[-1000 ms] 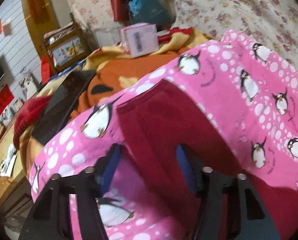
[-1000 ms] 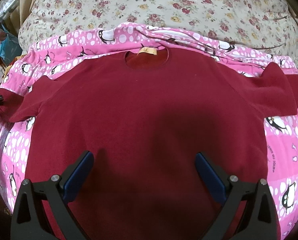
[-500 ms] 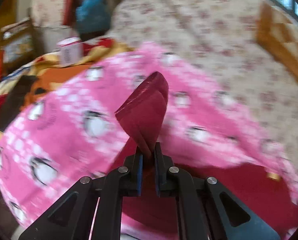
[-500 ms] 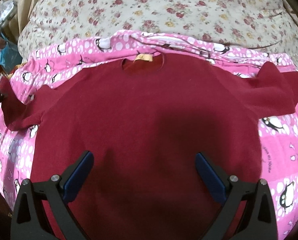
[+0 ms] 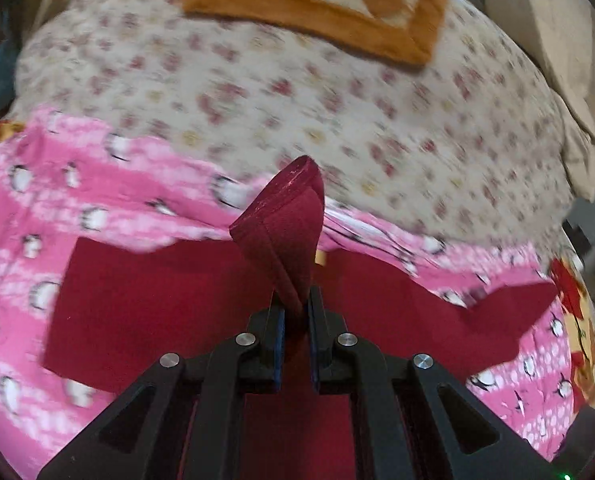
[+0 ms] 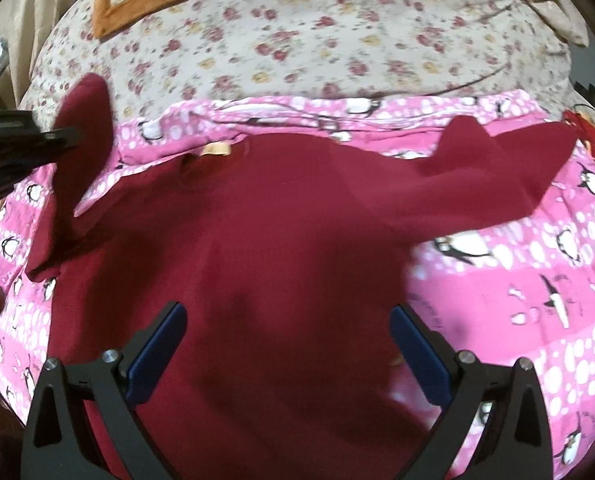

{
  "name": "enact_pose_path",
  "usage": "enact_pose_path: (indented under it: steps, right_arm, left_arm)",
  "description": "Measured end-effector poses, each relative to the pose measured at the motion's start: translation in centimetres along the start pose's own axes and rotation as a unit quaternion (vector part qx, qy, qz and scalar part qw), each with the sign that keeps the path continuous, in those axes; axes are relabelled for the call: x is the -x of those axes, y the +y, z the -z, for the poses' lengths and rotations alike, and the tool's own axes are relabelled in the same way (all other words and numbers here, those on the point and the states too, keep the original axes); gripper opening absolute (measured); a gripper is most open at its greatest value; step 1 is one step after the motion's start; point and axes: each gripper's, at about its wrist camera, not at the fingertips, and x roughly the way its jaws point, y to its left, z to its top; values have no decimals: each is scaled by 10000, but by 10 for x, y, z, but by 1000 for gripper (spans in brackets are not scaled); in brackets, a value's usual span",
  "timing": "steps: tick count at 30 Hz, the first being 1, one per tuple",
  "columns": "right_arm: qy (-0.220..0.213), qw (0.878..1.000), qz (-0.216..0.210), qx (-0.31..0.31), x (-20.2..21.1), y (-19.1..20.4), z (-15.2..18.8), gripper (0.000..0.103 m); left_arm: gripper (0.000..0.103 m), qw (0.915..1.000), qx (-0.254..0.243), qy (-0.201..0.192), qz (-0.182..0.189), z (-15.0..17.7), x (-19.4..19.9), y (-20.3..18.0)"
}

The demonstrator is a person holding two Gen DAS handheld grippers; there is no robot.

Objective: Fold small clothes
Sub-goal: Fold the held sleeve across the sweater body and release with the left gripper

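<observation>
Left wrist view: the left claw [image 5: 295,314] was clenched on the cuff of the left sleeve [image 5: 287,228] of a dark red top [image 5: 157,296], its blue pads [image 5: 278,344] pinching the doubled fabric so the sleeve end stood up as a stiff, hemmed loop. The top lay flat on a pink penguin-print blanket [image 5: 97,204] on a bed, with a floral quilt [image 5: 257,92] beyond and an orange checked cloth [image 5: 329,4] upon it. To fold well, the sleeve should probably be carried across the body and laid flat before release, avoiding a twist. Right wrist view: the right claw [image 6: 287,354] stood released, jaws wide, hovering over the lower body of the top [image 6: 289,240] without gripping it; it could pin the cloth against dragging. The fabric appeared soft, matte and fleecy; the right sleeve [image 6: 509,160] lay spread sideways, and a tan label [image 6: 216,148] marked the neckline.
</observation>
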Motion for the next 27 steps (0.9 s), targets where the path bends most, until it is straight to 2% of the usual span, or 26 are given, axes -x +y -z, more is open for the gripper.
enact_pose_path:
  steps: [6,8,9,10,12,15,19,23,25,27]
  right_arm:
    - [92,9998,-4,-149,4,-28,3,103]
    - [111,9998,0,-182,5,-35,4,103]
    - [109,9997,4,-207,6,-38,3,103]
    - [93,9996,6,-256,7,-41,3,103]
    - [52,9992,-28,-393,8,-47,0,103]
    - [1,9985,-186,-522,9,-49,-7,103]
    - [-146,9977,-509,-424,4,-37,-21,103]
    - [-204,9981,-587,50,-23,-12,-46,102]
    - [-58,9986,-449,255,-45,1,-59,91]
    - [225,9982,-372,409,-71,12,-68,67]
  left_arm:
    - [0,9962,-47,544,673,26,-55,-24]
    - [12,9908,37,810,1079,36,-68,-24]
    - [15,9875,77,934,1266,39,-71,-23]
    - [18,9845,78,1051,1400,41,-72,-22]
    - [24,9835,-44,1127,1414,42,-64,-21]
    - [29,9850,-368,960,1384,36,-32,-13]
    - [32,9910,-556,734,973,28,15,20]
    - [32,9993,-174,326,-18,27,49,79]
    - [32,9981,172,23,-584,31,62,115]
    - [32,9951,347,-92,-918,35,63,140]
